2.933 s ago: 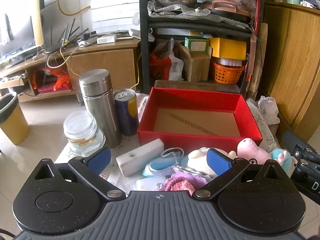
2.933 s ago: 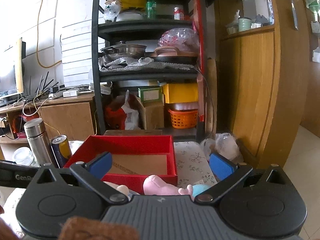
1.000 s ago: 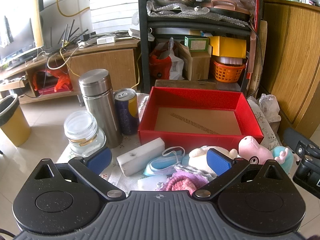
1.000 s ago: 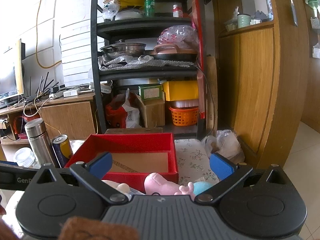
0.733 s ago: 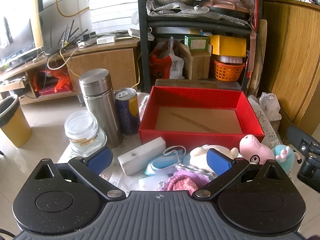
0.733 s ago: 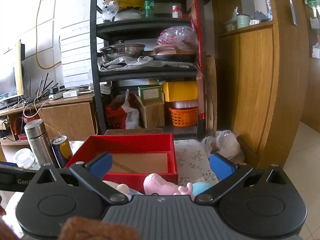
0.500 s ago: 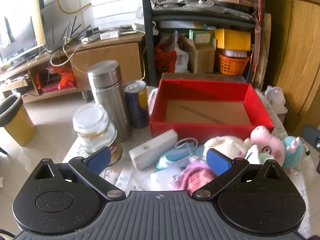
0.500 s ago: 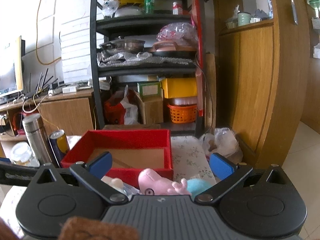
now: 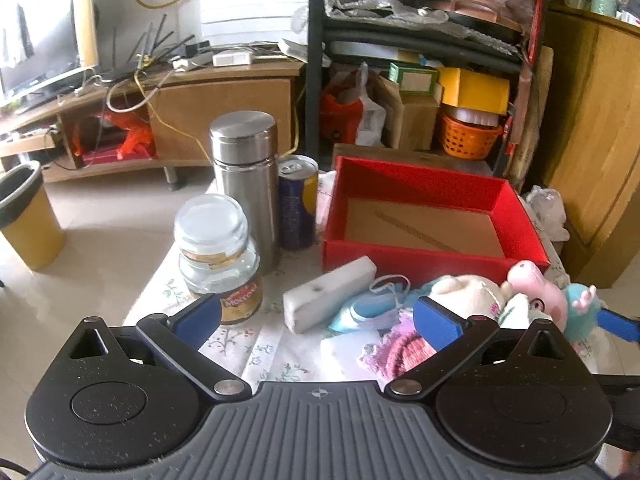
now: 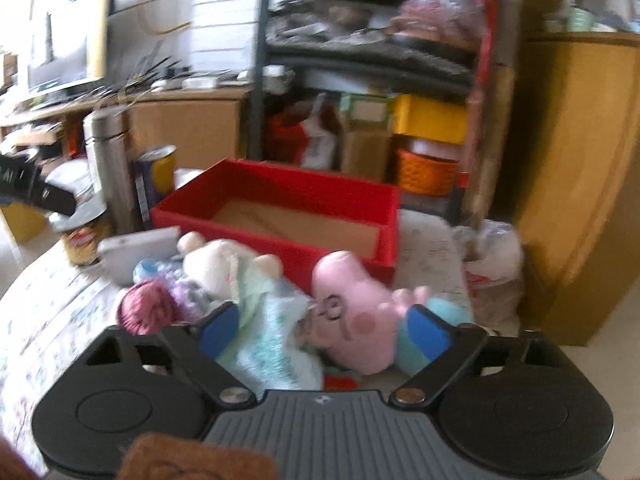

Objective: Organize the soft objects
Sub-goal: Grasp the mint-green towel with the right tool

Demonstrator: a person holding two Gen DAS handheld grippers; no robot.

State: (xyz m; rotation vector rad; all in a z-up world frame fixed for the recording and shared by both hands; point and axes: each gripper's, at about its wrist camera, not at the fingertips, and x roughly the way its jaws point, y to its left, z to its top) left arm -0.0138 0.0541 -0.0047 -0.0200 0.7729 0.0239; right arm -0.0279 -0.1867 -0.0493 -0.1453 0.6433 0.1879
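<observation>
A pink pig plush [image 10: 352,320] with a teal body lies in front of the red box [image 10: 296,248], next to a cream plush [image 10: 218,260] and a pale green cloth [image 10: 264,336]. My right gripper [image 10: 323,329] is low over them with its jaws closing; the pig and the cloth lie between them, and the blurred view shows no pad pressing. One of its blue fingers [image 9: 618,326] shows beside the pig plush [image 9: 536,288]. My left gripper [image 9: 318,318] stands open and holds nothing, above a pink knitted piece [image 9: 400,350], a light blue mask [image 9: 368,308] and a white foam block [image 9: 330,294].
Left of the red box [image 9: 400,256] stand a steel flask [image 9: 246,180], a blue and yellow can [image 9: 296,204] and a glass jar [image 9: 218,256]. A yellow bin [image 9: 24,220] is on the floor at left. Behind are a black shelf [image 9: 316,60] and a wooden cabinet [image 9: 592,140].
My right gripper has dropped and tipped down onto the plush toys, and its jaws have narrowed around the pig. My left gripper has shifted a little to the left.
</observation>
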